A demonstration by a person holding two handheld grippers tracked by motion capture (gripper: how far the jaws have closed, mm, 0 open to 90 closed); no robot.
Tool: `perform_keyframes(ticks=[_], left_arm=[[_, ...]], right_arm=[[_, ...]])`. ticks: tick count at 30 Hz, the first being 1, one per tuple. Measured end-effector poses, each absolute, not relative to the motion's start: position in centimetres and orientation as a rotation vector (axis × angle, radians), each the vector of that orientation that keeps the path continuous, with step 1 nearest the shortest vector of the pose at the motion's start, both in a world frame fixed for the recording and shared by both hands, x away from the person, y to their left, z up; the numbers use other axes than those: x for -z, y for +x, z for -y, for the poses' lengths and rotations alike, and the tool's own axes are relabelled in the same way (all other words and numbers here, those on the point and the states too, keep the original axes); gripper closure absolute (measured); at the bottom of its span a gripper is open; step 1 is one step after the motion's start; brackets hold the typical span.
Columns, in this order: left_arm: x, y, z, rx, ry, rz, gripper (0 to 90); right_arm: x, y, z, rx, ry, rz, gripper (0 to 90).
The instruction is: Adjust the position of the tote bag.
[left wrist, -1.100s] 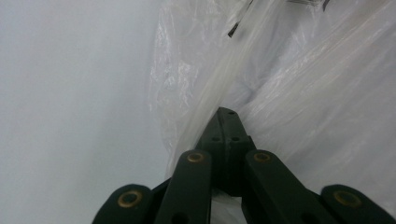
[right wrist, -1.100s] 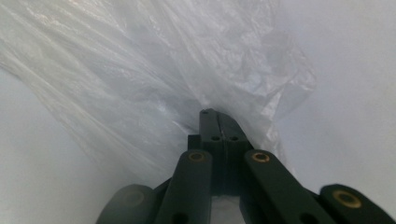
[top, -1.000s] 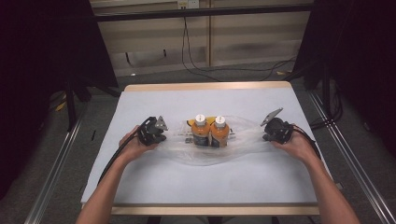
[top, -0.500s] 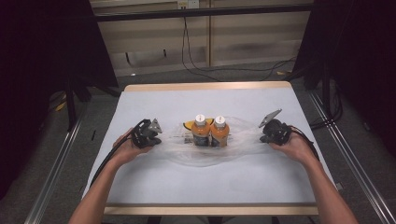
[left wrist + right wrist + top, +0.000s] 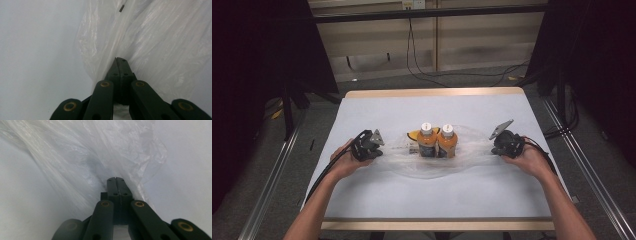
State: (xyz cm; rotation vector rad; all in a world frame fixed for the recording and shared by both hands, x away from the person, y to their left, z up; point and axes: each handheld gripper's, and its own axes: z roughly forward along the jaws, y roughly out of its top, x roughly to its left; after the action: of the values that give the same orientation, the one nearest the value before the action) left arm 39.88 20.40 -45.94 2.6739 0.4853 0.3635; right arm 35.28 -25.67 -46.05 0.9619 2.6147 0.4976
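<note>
The left gripper (image 5: 121, 60) and the right gripper (image 5: 115, 179) are both squeezed tight, each pinching one end of the clear plastic bag (image 5: 472, 155) lying on the bench (image 5: 377, 110), two orange bottles (image 5: 437, 142) inside

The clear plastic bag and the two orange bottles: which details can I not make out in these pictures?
- Bottle labels: too small to read in the high view on either orange bottle.
- Yellow thing behind the bottles: partly covered by them, kind unclear.
- Film between the pads: the shut left claw and right claw hide how much of the plastic bag each pinches.
</note>
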Motion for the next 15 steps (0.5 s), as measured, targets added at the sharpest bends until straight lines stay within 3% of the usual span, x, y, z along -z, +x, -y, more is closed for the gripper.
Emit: perform_keyframes(ticks=[15], left_arm=[[46.0,38.9,-21.3,-0.216,2.427,-0.570,90.0]], right_arm=[[45.8,34.6,25.8,-0.731,0.982,-2.562,90.0]])
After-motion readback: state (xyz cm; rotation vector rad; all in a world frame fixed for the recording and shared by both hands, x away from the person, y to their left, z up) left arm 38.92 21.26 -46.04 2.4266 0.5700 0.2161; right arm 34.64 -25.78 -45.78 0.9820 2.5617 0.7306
